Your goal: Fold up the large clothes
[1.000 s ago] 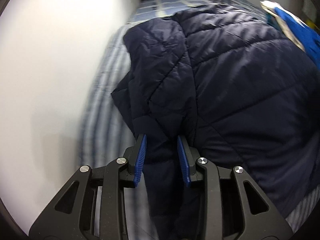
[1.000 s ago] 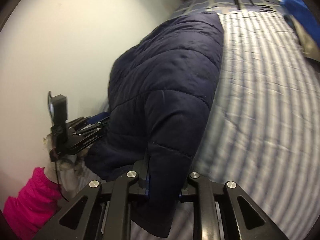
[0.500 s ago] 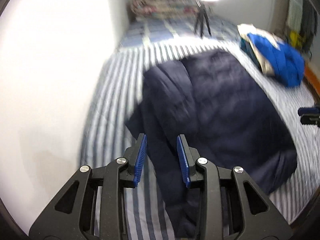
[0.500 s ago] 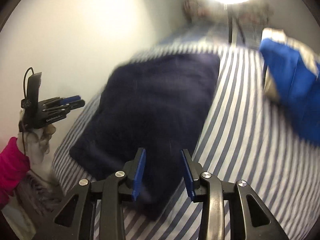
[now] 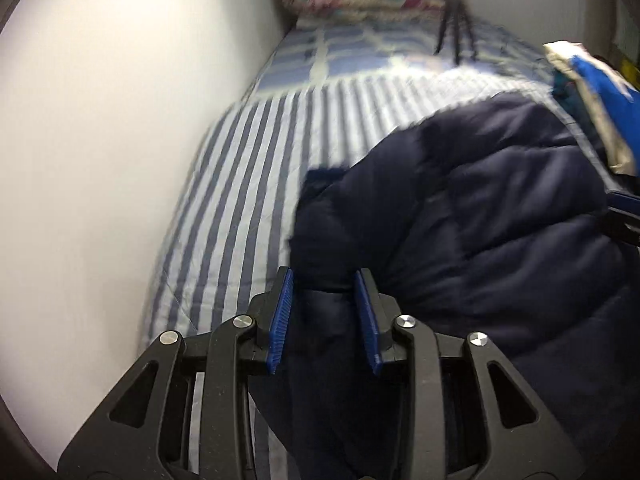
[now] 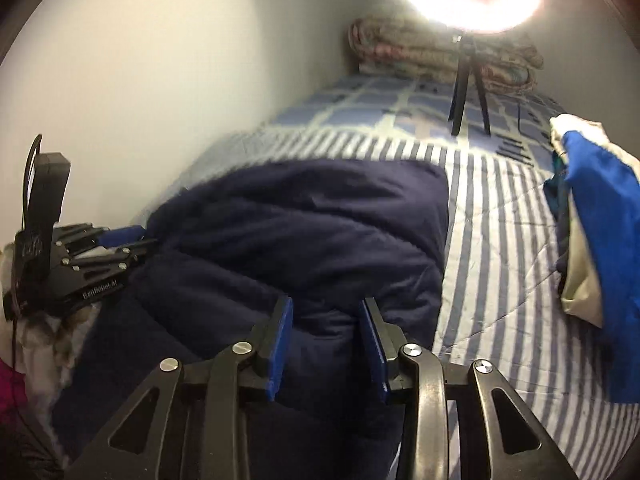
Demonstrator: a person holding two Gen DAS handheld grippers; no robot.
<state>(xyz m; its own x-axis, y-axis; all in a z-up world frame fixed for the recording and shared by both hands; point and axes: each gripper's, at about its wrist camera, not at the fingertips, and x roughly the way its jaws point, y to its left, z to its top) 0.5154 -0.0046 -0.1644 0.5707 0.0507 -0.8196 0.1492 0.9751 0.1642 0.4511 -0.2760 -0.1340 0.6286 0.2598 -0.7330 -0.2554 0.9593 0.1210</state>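
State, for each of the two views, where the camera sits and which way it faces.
Left wrist: on the left gripper, looking down along its fingers at the navy jacket on the striped bed.
Right wrist: on the right gripper, facing likewise; the left gripper and a pink sleeve show.
Shared: jacket, bed, tripod, blue garment.

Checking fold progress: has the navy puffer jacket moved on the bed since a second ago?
Yes. The navy puffer jacket has moved away from the wall, toward the blue garment, and now lies flatter on the striped bedspread.

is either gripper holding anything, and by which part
Likely nothing: both jaws have just been opening. The right gripper stands open over the navy jacket; the left gripper straddles its near edge, grip unclear.
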